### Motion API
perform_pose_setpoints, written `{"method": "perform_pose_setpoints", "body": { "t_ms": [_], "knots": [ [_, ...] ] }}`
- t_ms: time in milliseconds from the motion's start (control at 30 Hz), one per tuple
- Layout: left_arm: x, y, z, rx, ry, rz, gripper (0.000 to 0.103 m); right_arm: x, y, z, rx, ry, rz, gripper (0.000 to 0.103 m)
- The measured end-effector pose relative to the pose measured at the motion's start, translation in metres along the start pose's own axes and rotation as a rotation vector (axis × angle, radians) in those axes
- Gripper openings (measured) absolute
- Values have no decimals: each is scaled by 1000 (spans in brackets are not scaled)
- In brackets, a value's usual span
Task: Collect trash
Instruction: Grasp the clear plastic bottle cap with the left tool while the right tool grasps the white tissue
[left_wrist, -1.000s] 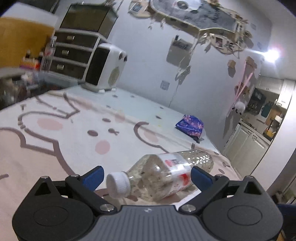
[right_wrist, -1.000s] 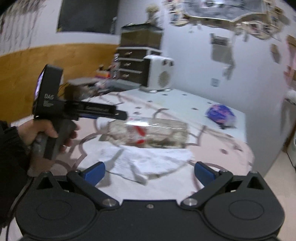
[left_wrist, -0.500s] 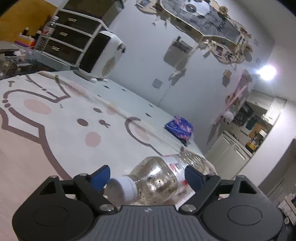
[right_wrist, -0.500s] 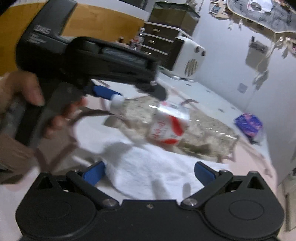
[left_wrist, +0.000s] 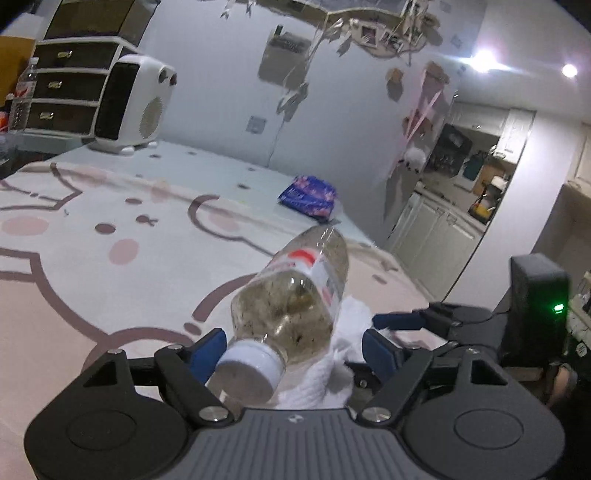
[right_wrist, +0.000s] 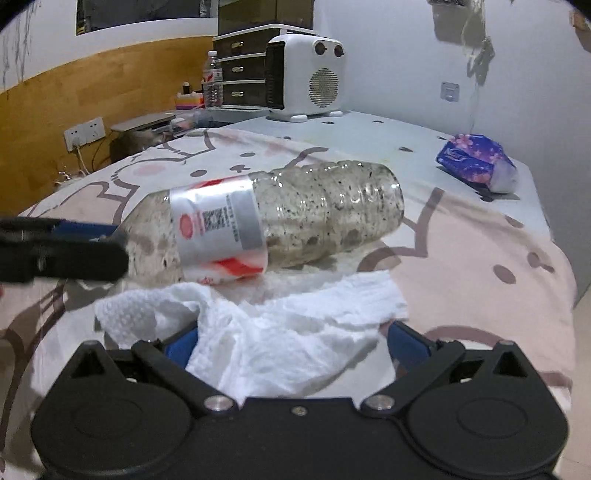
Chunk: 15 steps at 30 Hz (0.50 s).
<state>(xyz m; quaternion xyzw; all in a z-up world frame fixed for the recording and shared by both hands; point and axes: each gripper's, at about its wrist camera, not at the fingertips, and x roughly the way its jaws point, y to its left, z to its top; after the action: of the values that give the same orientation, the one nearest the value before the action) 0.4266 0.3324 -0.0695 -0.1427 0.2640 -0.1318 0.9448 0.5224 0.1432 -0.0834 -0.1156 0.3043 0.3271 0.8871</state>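
Observation:
A dirty clear plastic bottle (left_wrist: 295, 299) with a red and white label and a white cap lies on the pink patterned bedsheet (left_wrist: 110, 280). My left gripper (left_wrist: 291, 349) is open, its jaws on either side of the cap end. The bottle also shows in the right wrist view (right_wrist: 273, 225), with the left gripper's fingers (right_wrist: 74, 251) at its neck. A crumpled white paper towel (right_wrist: 258, 332) lies in front of the bottle. My right gripper (right_wrist: 295, 341) is open with its jaws around the towel. It also shows in the left wrist view (left_wrist: 402, 325).
A purple tissue pack (right_wrist: 476, 160) lies near the far right edge of the bed. A white heater (right_wrist: 304, 75), a drawer unit (right_wrist: 240, 74) and a water bottle (right_wrist: 211, 85) stand at the back. The bed's edge drops off at the right.
My left gripper has swung to face along the bottle, cap end nearer its jaws. My right gripper has moved forward onto the paper towel, which now lies between its jaws.

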Motion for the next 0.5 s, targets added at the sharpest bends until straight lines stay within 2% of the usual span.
{"method": "perform_pose_setpoints", "body": {
  "t_ms": [33, 100, 133, 200, 233, 300, 400, 500],
  "knots": [
    [2, 1, -1, -3, 6, 8, 80, 1, 2, 1, -9, -5, 10, 98],
    [7, 5, -1, -13, 15, 21, 80, 1, 5, 2, -15, -20, 36, 81],
    [8, 6, -2, -18, 18, 26, 80, 0, 7, 2, -20, -25, 40, 77],
    [11, 8, -2, -25, 18, 32, 80, -3, 12, 1, -23, -34, 54, 61],
    [11, 9, -2, -27, 16, 34, 80, -5, 14, 1, -25, -37, 56, 56],
    [12, 8, -2, -26, 12, 37, 80, -11, 22, -3, -31, -44, 61, 33],
    [11, 6, -2, -16, 4, 53, 72, -22, 35, -11, -49, -50, 34, 19],
    [8, 4, -1, -1, -7, 72, 67, -39, 45, -23, -36, -47, 37, 17]
  ]
}}
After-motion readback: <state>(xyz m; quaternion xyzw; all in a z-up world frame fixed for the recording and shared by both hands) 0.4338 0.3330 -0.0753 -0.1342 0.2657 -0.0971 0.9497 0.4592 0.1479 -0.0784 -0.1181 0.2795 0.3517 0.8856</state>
